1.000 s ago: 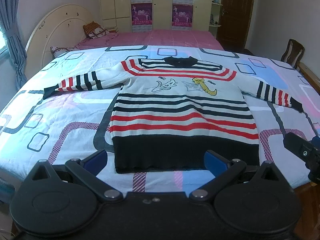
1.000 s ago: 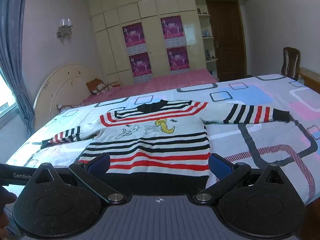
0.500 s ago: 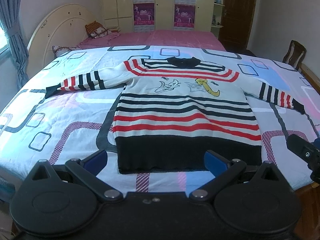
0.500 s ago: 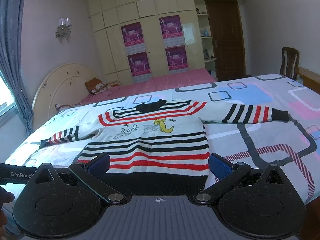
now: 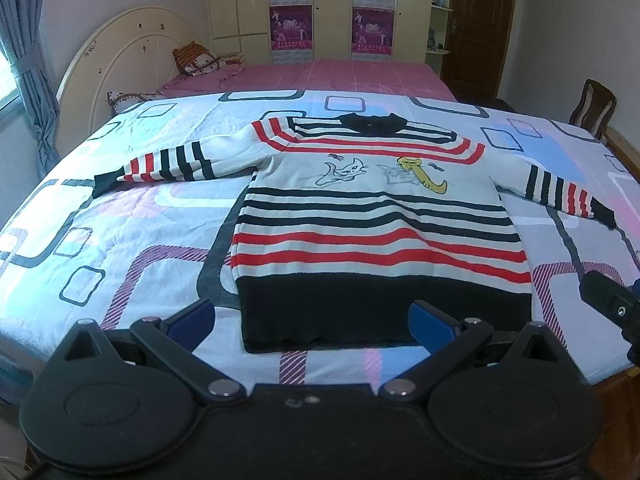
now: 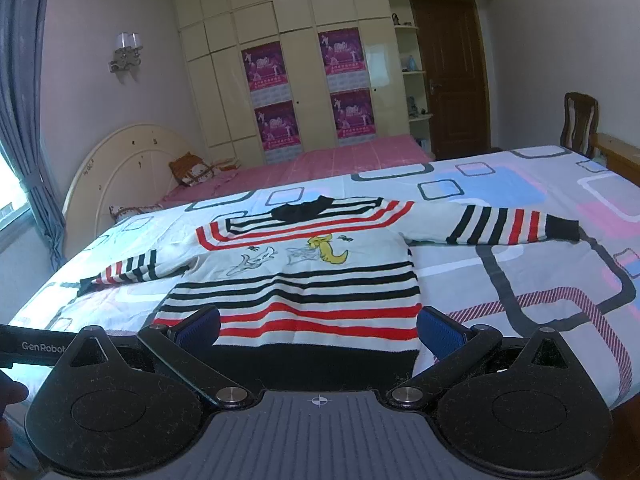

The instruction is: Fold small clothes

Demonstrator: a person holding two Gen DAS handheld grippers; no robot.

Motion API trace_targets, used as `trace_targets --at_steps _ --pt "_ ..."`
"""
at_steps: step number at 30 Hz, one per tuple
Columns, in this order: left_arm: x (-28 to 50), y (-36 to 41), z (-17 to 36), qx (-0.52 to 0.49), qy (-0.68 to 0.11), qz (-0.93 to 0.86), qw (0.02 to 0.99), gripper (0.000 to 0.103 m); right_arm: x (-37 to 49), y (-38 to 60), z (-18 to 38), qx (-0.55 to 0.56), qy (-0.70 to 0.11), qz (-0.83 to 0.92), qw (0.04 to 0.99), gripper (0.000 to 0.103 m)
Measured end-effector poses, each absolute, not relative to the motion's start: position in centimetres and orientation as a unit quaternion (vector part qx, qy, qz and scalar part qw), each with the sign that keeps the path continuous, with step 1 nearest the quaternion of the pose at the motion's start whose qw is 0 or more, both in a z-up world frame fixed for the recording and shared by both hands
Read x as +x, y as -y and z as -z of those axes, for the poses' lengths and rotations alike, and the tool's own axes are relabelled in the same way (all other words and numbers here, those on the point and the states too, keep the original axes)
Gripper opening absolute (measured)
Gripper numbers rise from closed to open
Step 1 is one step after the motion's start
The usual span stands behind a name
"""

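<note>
Holding our left tongs (image 5: 311, 322) spread wide and empty, we look along them at a small striped sweater (image 5: 372, 224) lying flat and face up on the bed (image 5: 120, 240). Its left sleeve (image 5: 160, 162) reaches out toward the curved cream headboard (image 5: 120, 52), the cuff dark and the forearm banded in red and black. At the middle sit the black collar (image 5: 370, 123) on the far side, a cartoon print (image 5: 384, 170) on the white chest, then black and red stripes, and a broad black hem (image 5: 360, 312) closest to us, just beyond the blue pads (image 5: 192, 318) of the left tongs. The right sleeve (image 5: 560, 190) stretches the other way across the patterned quilt. Farther right, a corner of the other tool (image 5: 612, 308) shows at the bed's edge.

From the right wrist view, our right tongs (image 6: 319, 330) are also spread apart and hold nothing; the sweater's hem (image 6: 312, 364) lies between and past their blue pads (image 6: 438, 332), whether touching we cannot tell. Beyond the bed stand a pink bed (image 6: 320, 160), cream wardrobes with purple posters (image 6: 272, 96), a brown door (image 6: 452, 76) and a wooden chair (image 6: 580, 120).
</note>
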State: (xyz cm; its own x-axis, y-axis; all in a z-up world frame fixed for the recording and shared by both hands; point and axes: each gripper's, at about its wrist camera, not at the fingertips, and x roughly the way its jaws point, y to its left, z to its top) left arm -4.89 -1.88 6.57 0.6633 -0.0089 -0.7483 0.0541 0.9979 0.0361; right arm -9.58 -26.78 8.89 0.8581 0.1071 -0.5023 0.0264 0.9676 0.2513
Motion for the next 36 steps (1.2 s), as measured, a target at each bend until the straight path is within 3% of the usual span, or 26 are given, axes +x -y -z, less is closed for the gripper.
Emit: trace_targets --at_steps 19,36 --pt "0.4 1.4 -5.5 0.039 -0.419 0.013 0.907 0.103 -5.2 27.6 -7.4 0.128 -0.286 0.016 0.95 0.103" --pt "12.4 0.2 -3.0 0.054 -0.432 0.051 0.899 0.103 3.8 27.3 -5.8 0.147 -0.3 0.086 0.939 0.103"
